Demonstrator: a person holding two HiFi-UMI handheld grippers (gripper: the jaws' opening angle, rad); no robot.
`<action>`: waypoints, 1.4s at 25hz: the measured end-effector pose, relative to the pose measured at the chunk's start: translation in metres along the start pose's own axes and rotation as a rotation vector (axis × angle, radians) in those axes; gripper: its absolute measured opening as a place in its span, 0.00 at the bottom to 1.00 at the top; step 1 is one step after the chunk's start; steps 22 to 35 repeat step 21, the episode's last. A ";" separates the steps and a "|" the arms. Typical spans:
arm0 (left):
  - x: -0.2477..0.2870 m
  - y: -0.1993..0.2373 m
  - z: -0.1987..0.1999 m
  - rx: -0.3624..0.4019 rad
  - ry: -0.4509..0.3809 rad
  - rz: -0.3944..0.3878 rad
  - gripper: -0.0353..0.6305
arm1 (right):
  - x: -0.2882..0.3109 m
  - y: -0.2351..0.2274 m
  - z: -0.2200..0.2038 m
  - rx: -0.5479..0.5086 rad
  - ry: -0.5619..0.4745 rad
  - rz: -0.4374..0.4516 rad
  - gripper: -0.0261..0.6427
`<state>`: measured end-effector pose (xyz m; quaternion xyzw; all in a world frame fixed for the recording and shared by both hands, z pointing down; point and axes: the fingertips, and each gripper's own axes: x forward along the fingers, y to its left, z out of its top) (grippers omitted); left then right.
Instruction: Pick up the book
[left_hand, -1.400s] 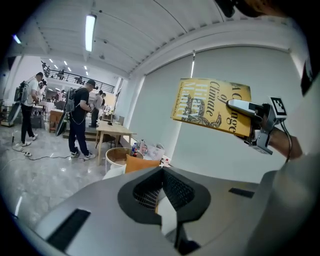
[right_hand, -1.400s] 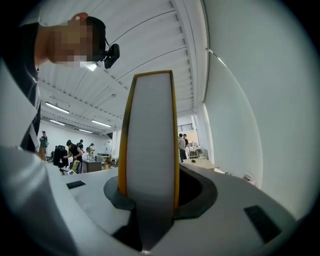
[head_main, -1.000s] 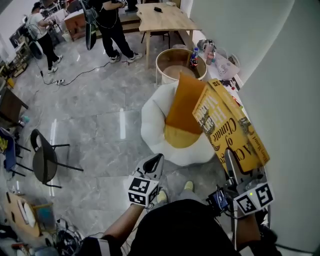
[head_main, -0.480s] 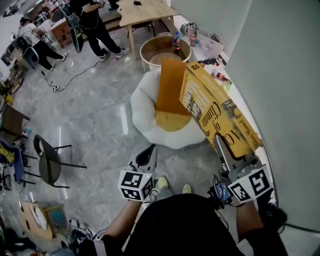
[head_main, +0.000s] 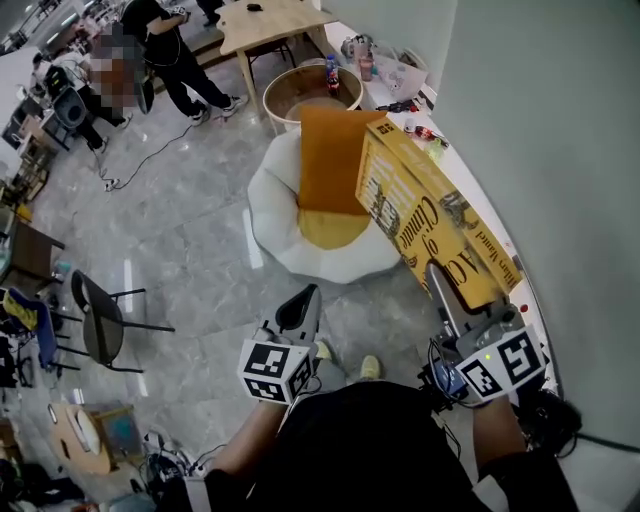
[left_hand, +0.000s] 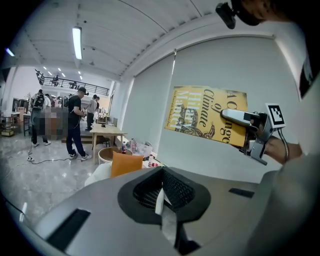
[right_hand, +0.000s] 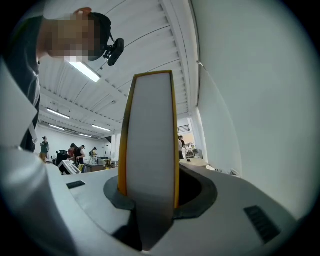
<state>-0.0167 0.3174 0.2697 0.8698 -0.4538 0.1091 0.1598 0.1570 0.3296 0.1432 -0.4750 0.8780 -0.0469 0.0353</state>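
Observation:
The book (head_main: 430, 215) is a large yellow volume with dark lettering. It is held up in the air, tilted, in front of the pale wall. My right gripper (head_main: 442, 292) is shut on its lower edge. In the right gripper view the book's white page block (right_hand: 150, 145) fills the gap between the jaws of that gripper (right_hand: 150, 200). From the left gripper view the book's cover (left_hand: 207, 115) shows with the right gripper (left_hand: 245, 120) clamped on it. My left gripper (head_main: 303, 308) hangs lower left, shut and empty, its jaws (left_hand: 160, 200) meeting in a thin line.
Below the book a white round seat (head_main: 275, 220) carries an orange cushion (head_main: 330, 165). A round wooden tub (head_main: 300, 95), a wooden table (head_main: 270, 20) and a ledge with bottles (head_main: 385, 75) lie beyond. A black chair (head_main: 100, 320) stands left. People stand far off. The wall (head_main: 540, 120) is close on the right.
Both grippers have travelled with the person across the floor; the seat and cushion have slid up and left in the head view. The book stays gripped and the left gripper stays shut.

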 end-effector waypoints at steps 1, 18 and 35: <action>-0.001 -0.004 -0.002 -0.007 -0.003 0.006 0.06 | -0.004 -0.002 -0.001 0.001 0.000 0.002 0.27; -0.004 -0.048 -0.011 0.019 -0.050 0.072 0.06 | -0.041 -0.022 -0.009 -0.018 -0.033 0.058 0.27; -0.004 -0.044 -0.014 0.016 -0.051 0.079 0.06 | -0.040 -0.022 -0.013 -0.018 -0.030 0.062 0.27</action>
